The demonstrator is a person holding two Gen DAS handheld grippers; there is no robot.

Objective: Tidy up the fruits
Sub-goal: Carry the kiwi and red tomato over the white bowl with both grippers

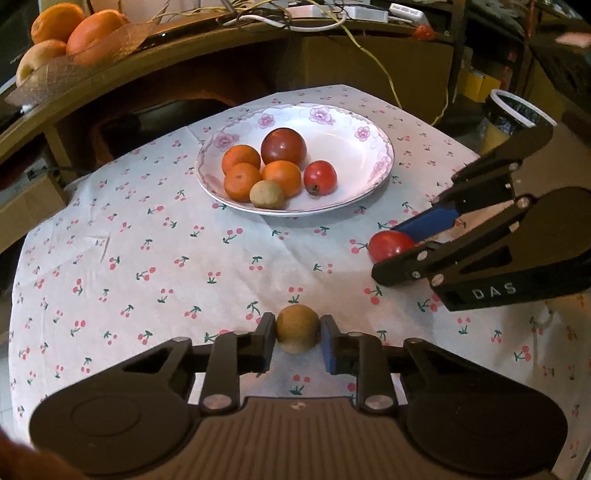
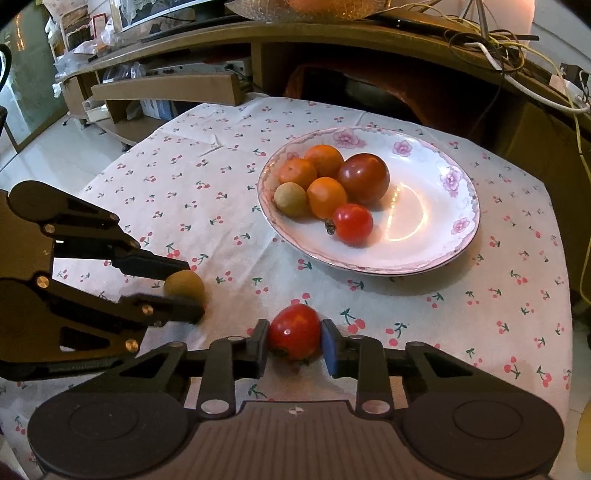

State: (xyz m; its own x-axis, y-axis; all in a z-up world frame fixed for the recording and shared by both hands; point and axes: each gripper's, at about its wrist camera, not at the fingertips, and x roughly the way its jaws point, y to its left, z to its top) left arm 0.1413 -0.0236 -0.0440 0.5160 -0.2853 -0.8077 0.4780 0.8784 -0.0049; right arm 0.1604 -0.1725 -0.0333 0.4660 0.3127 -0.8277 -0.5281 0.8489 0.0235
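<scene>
Left gripper [image 1: 297,341] pinches a brown round fruit [image 1: 297,328] and right gripper [image 2: 294,341] pinches a red tomato [image 2: 294,336], both low over the cherry-print tablecloth [image 1: 147,258]. Behind the table: wooden desk [image 1: 184,55] with tangled cables [image 1: 280,16] and a basket of oranges [image 1: 70,37]. Floral plate [image 1: 354,162] mid-table holds three oranges, one dark tomato, one red tomato, one brown fruit.
</scene>
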